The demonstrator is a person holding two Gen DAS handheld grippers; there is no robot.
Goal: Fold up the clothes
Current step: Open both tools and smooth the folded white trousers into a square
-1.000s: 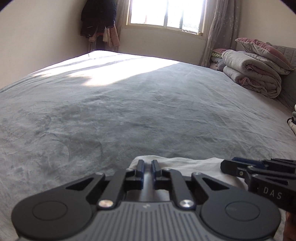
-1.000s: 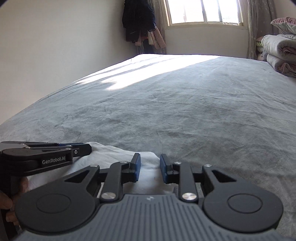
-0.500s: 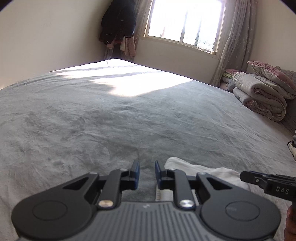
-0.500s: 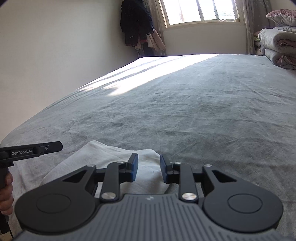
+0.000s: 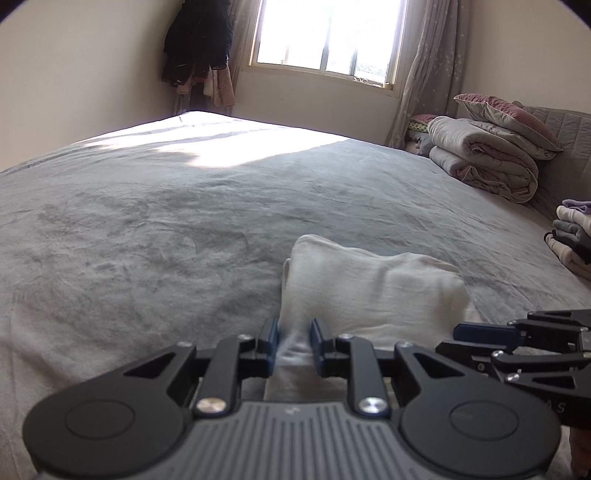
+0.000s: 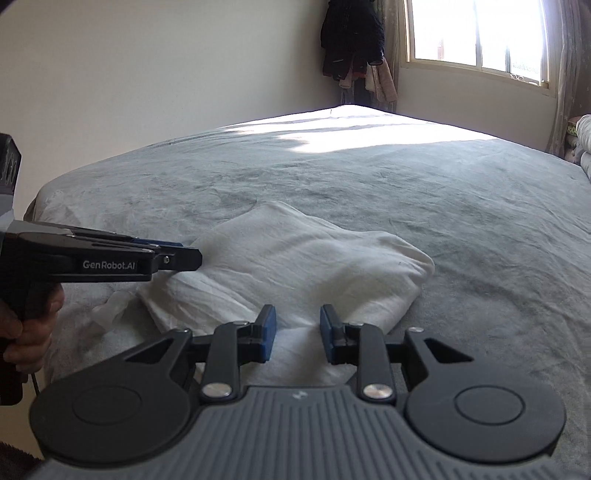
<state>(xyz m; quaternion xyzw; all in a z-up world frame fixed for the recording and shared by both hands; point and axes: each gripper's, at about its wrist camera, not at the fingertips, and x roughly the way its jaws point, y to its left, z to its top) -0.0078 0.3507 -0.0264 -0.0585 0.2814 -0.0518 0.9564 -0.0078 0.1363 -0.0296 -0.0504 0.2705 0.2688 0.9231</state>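
On grey bed [image 5: 147, 229], left gripper [image 5: 293, 341] jaws clamp white garment [image 5: 369, 288]; right gripper [image 6: 293, 334] jaws apart, nothing between.

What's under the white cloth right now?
The white cloth lies on the grey bedspread, which shows all around it. Whatever sits beneath its folded layers is covered; nothing sticks out except a thin pale scrap beside its left edge.

A home bedroom: wide grey-covered bed [image 5: 184, 229], curtained window [image 5: 325, 35], folded quilts [image 5: 487, 162], hanging clothes [image 5: 199, 48].
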